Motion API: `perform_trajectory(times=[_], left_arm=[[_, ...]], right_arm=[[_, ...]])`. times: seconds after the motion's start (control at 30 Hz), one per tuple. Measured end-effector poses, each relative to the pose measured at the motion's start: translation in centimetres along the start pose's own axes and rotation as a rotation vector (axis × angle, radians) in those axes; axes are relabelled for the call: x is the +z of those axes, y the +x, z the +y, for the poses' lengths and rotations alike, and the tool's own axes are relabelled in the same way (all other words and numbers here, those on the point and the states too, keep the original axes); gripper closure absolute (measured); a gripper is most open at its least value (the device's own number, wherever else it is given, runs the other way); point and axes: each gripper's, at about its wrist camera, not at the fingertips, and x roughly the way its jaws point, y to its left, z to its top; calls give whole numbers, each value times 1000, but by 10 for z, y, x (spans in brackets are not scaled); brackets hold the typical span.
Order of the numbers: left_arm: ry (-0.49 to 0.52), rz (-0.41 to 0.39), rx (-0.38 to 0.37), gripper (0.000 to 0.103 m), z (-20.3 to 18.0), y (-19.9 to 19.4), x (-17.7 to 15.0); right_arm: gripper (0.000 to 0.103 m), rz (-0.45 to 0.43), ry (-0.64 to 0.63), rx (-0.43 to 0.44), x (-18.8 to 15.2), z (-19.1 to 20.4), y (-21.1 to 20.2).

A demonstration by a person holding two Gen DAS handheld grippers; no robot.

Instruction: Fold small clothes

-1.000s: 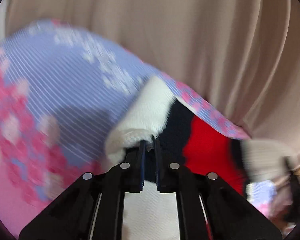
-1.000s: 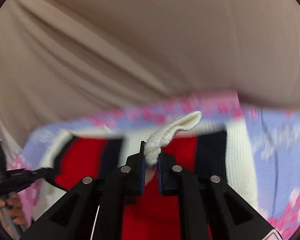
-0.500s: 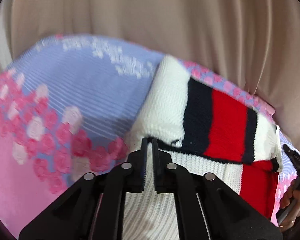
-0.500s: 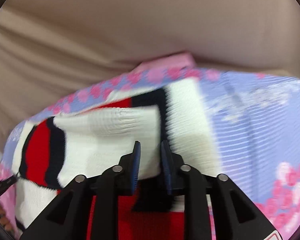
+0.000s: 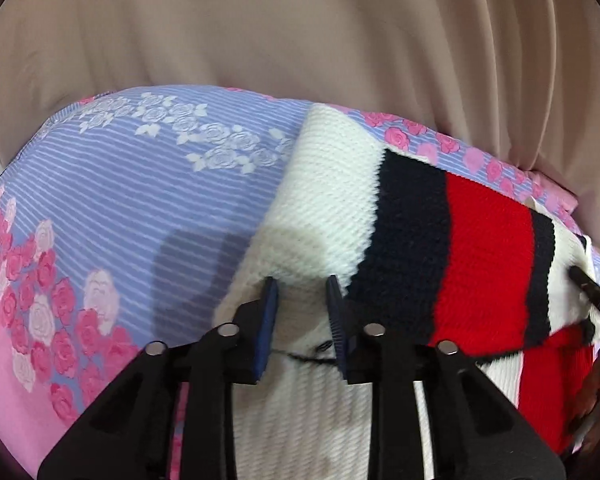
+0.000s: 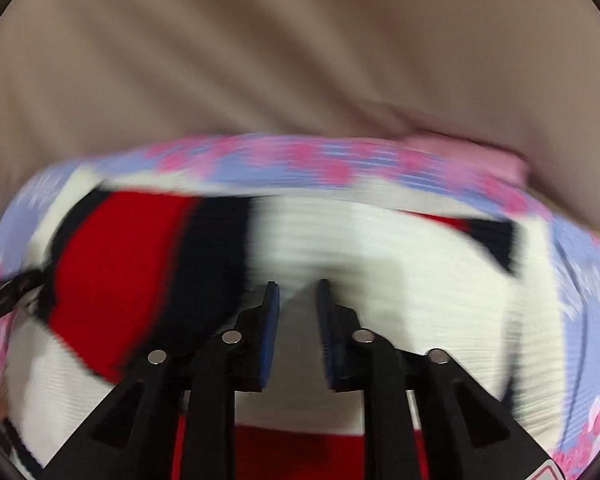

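A small knit sweater (image 5: 412,240) with white, black and red stripes lies folded over on a floral cloth (image 5: 140,208). My left gripper (image 5: 300,300) is open and empty, its fingertips just above the sweater's white folded edge. In the right wrist view, which is blurred by motion, the sweater (image 6: 380,248) lies across the middle. My right gripper (image 6: 296,300) is open and empty over the white part. The right gripper's tip (image 5: 592,296) shows at the right edge of the left wrist view, and the left gripper's tip (image 6: 8,292) shows at the left edge of the right wrist view.
The lilac and pink rose-patterned cloth (image 6: 320,160) covers the surface under the sweater. A beige draped curtain (image 5: 300,32) hangs close behind it. A pink strip of the cloth (image 5: 16,400) runs along the near left.
Both grippers were shut on the sweater's edge a second ago, carried it over into a fold and have opened and let go. The folded layer now lies flat.
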Motion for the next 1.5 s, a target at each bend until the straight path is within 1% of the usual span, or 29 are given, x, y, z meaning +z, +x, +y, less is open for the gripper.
perform_trajectory(times=[0.07, 0.1, 0.13, 0.17, 0.2, 0.23, 0.27, 0.3, 0.37, 0.4, 0.5, 0.57, 0.67, 0.73, 0.77, 0.83, 0.9, 0.97, 1.1, 1.17, 1.23, 1.27, 1.3, 1.33, 1.37, 1.4, 1.43, 1.47, 1.5], left_arm=[[6, 0, -8, 84, 8, -8, -6], [12, -9, 2, 84, 8, -13, -9], [20, -23, 7, 84, 8, -22, -15], [30, -22, 23, 77, 7, -31, -22], [35, -17, 49, 63, 6, -40, -32], [44, -14, 46, 61, 6, -48, -41], [59, -5, 37, 61, 6, -55, -51], [81, 10, 42, 61, 4, -62, -62], [107, 30, 58, 61, 4, -71, -82], [114, 36, 69, 59, 6, -76, -92], [110, 81, 93, 57, 13, -85, -124], [106, 118, 96, 57, 14, -88, -142], [125, 104, 121, 55, 11, -102, -160], [116, 109, 112, 54, 10, -112, -170], [109, 112, 107, 54, 10, -115, -177], [99, 117, 99, 53, 9, -123, -187], [89, 122, 89, 46, 9, -130, -198], [62, 146, 52, 41, 13, -136, -210], [-9, 142, -29, 23, 21, -149, -229], [-39, 117, -52, 21, 23, -152, -233], [-56, 100, -63, 23, 21, -151, -232], [-61, 92, -78, 35, 18, -151, -231], [-56, 95, -106, 59, 15, -150, -227], [-58, 114, -129, 71, 13, -148, -224], [-66, 133, -177, 90, 13, -148, -223], [-83, 154, -219, 89, 13, -148, -220], [-86, 159, -230, 90, 13, -151, -219], [-70, 141, -223, 90, 12, -159, -219], [-56, 122, -214, 91, 12, -166, -218]], right_arm=[[96, -12, 110, -73, -8, -53, -16], [87, -11, 164, -141, -15, -77, -29], [82, -20, 186, -166, -22, -92, -41], [80, -32, 196, -165, -34, -106, -60], [80, -34, 191, -152, -48, -114, -77], [78, -32, 182, -142, -60, -119, -91], [71, -22, 163, -133, -79, -121, -109], [61, -13, 143, -129, -100, -116, -124], [51, 6, 114, -110, -133, -112, -149], [48, 6, 114, -110, -133, -112, -149], [39, 49, 86, -90, -188, -99, -174], [38, 70, 82, -95, -214, -87, -185], [37, 102, 110, -83, -247, -85, -205], [36, 114, 142, -56, -264, -85, -212], [33, 119, 150, -49, -270, -82, -215], [30, 108, 146, -42, -282, -71, -225], [30, 107, 143, -16, -291, -62, -231], [30, 106, 150, 20, -295, -57, -234], [30, 103, 142, 62, -302, -43, -239], [29, 102, 139, 89, -305, -37, -241], [29, 95, 130, 104, -307, -32, -242], [29, 90, 127, 109, -306, -29, -241], [32, 87, 130, 122, -305, -27, -240], [36, 80, 142, 135, -303, -26, -238], [56, 77, 156, 142, -300, -26, -237], [75, 78, 166, 145, -299, -28, -235], [85, 77, 177, 142, -296, -29, -234], [94, 70, 192, 135, -293, -33, -235], [95, 57, 208, 143, -291, -38, -239]])
